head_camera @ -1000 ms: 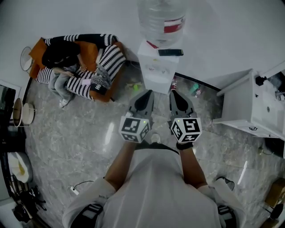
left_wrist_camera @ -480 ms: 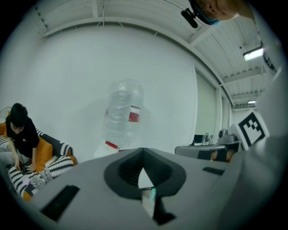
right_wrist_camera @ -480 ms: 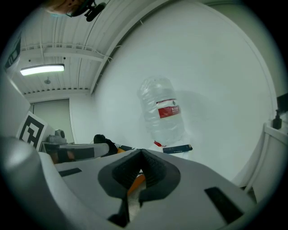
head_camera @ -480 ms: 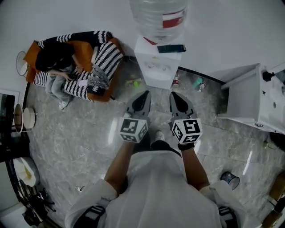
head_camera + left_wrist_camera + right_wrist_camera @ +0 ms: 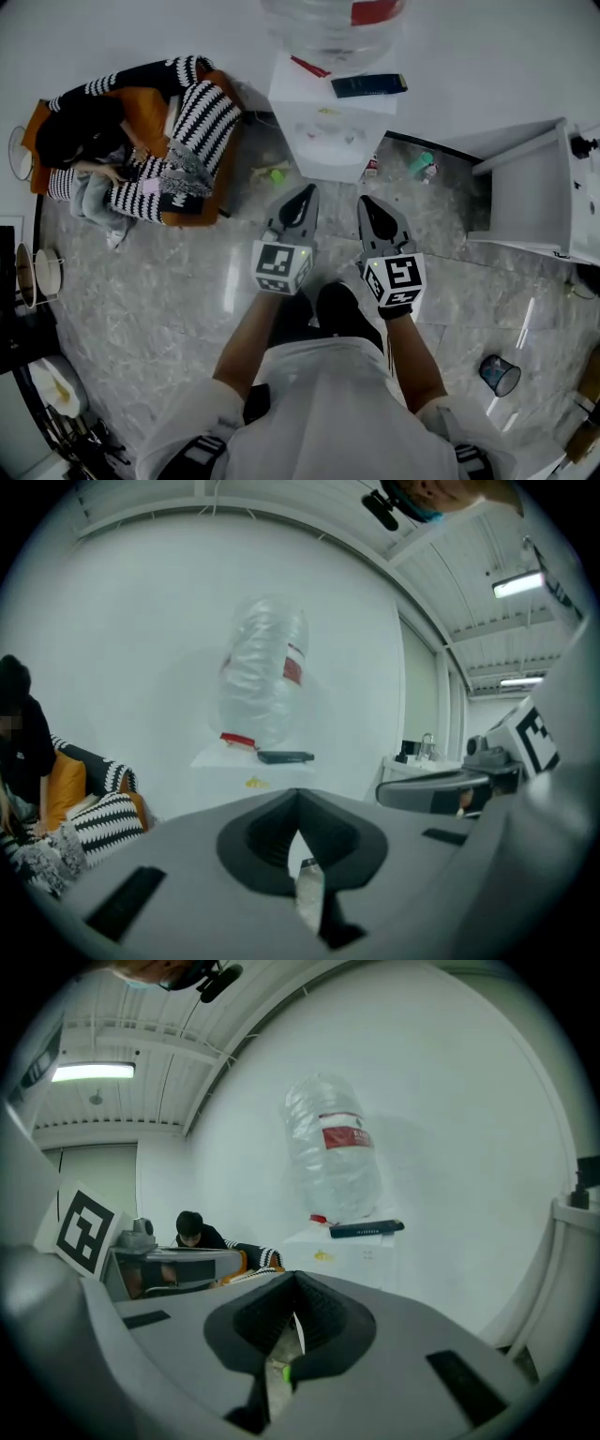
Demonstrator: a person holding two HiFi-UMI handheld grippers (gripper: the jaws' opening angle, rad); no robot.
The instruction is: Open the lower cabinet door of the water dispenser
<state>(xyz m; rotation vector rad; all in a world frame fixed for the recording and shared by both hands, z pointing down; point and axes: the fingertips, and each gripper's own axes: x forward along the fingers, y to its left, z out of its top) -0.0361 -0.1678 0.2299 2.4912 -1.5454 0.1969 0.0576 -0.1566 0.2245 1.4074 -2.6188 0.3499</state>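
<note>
Although the white water dispenser (image 5: pixel 326 131) stands against the wall straight ahead of both grippers, its lower cabinet door cannot be made out from above, and each gripper view hides it behind the gripper's own body. One large clear bottle (image 5: pixel 330 21) with a red label sits on top; how full it is cannot be told. One dark flat device (image 5: pixel 368 85) lies beside it. The left gripper (image 5: pixel 305 195) and right gripper (image 5: pixel 367 202) hover short of the dispenser, each with jaws pressed together on nothing. Two small bottles (image 5: pixel 421 161) lie on the marble floor (image 5: pixel 169 281) at the dispenser's right, and one dark cup (image 5: pixel 500 375) stands well apart, contents unclear. One person (image 5: pixel 141 131) sits in an orange armchair (image 5: pixel 145 97) at left.
</note>
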